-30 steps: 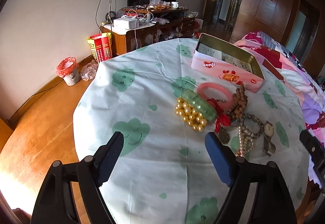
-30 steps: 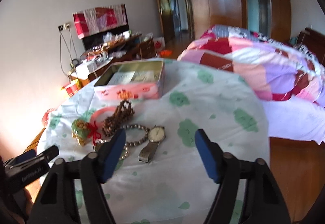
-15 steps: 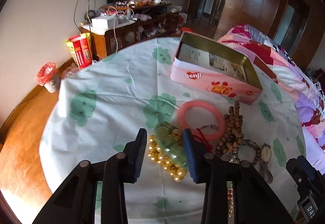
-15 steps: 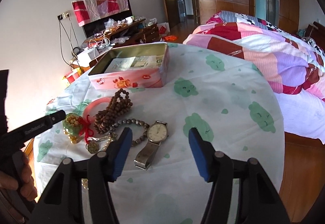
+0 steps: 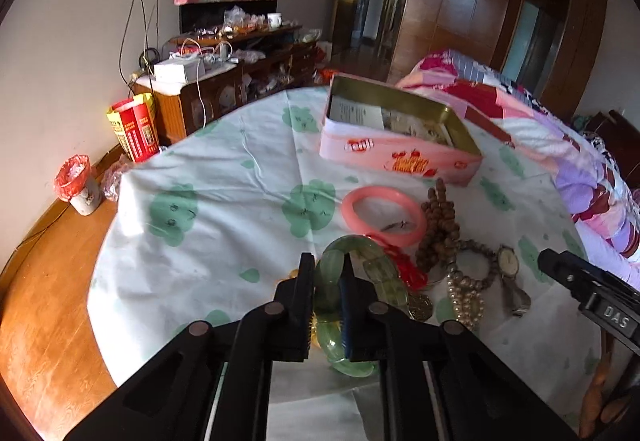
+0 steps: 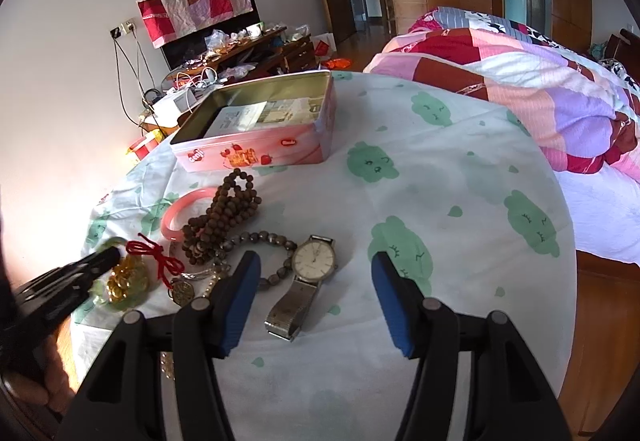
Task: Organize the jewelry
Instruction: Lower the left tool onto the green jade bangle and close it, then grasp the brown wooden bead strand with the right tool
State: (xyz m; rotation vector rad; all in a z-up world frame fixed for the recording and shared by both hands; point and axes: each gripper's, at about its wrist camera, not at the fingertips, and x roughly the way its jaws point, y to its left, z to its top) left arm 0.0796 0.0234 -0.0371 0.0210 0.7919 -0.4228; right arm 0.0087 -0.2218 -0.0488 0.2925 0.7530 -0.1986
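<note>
A round counter (image 5: 208,177) draped in a white cloth with green cloud prints holds a small heap of jewelry. The left tongs (image 5: 326,305) are closed on a translucent pale-green chunky bead bracelet (image 5: 360,273), pinching one side of its loop; whether it has left the cloth cannot be told. Beneath it sits a cluster of shiny gold beads (image 6: 128,279). Just beyond lie a smooth pink plastic bangle (image 5: 384,215), a coil of brown wooden prayer beads (image 6: 222,211), a red knotted cord with a bronze coin charm (image 6: 158,259), a strand of grey beads (image 6: 266,241) and a string of small cream pearls (image 5: 464,295).

The right tongs (image 6: 314,299) hover open, their blue pads spread to either side of a steel-banded wristwatch with a round cream dial (image 6: 308,269), touching nothing.

Farther back stands an open pink rectangular tin box (image 6: 260,151) with paper inside, the likely home for the pieces.

The green bracelet looks rigid bead to bead yet probably strung on elastic, so it may flex and swing; its glossy surface seems slippery and chippable. Gripping across one fat bead, as now, appears sensible. The watch seems heavier at the case; its flexible band is likely the safer hold, sparing the crystal.
</note>
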